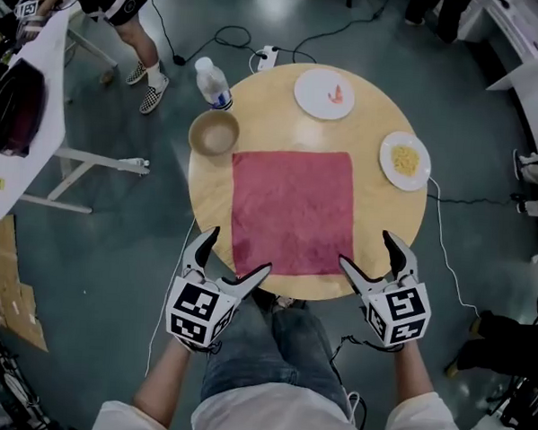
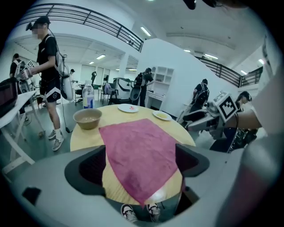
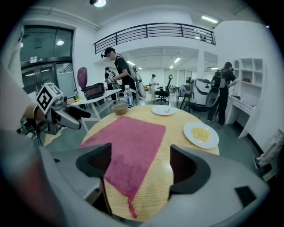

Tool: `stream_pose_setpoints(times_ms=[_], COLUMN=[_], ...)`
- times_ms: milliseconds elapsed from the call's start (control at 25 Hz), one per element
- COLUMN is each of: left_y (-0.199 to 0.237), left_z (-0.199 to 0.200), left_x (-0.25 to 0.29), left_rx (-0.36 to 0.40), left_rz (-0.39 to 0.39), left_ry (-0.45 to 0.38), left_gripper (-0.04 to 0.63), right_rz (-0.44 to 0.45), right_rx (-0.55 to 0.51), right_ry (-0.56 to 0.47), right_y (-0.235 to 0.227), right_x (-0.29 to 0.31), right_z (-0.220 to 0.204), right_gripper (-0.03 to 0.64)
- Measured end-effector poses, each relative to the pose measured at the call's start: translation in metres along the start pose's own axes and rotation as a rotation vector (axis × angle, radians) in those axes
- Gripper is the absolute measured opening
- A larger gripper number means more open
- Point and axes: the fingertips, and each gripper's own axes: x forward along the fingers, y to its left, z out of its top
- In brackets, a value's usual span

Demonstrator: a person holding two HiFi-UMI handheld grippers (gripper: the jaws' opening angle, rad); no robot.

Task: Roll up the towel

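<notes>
The towel [image 1: 292,211] is coloured a deep pinkish red, faintly mottled. The round bench [image 1: 207,193] is finished in pale yellow wood with a fine grain. A tan bowl [image 1: 213,133] is seen on it, along with two white plates: the far plate [image 1: 324,94] is marked with something reddish-pink, the near plate [image 1: 404,160] with something yellow. The bottle [image 1: 212,81] is clear, with a white cap and a blue label. Black-and-white square markers are carried on the cubes of the left gripper [image 1: 239,250] and the right gripper [image 1: 364,246]; their fingers [image 1: 201,249] are black. The floor [image 1: 116,220] is dark grey-green. Blue jeans [image 1: 271,353] are worn by the person, and black-and-white checked shoes [image 1: 152,94] by a bystander.
</notes>
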Motion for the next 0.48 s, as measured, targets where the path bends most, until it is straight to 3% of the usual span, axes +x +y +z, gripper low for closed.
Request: stream_pose_setpoints(times_ms=[280, 480], left_y=[-0.018, -0.031], left_z=[-0.041, -0.062], left_x=[-0.001, 0.000], left_rx=[0.119, 0.216], left_rz=[-0.083, -0.140], left_ry=[0.136, 0.219], left_gripper=[0.423, 0.372], right_rz=[0.202, 0.295], right_rx=[-0.113, -0.182], right_ry=[0.107, 0.155], right_y=[0.027, 0.043], right_x=[0.003, 0.003], right_z=[-0.036, -0.053], right_gripper=[0.319, 0.265])
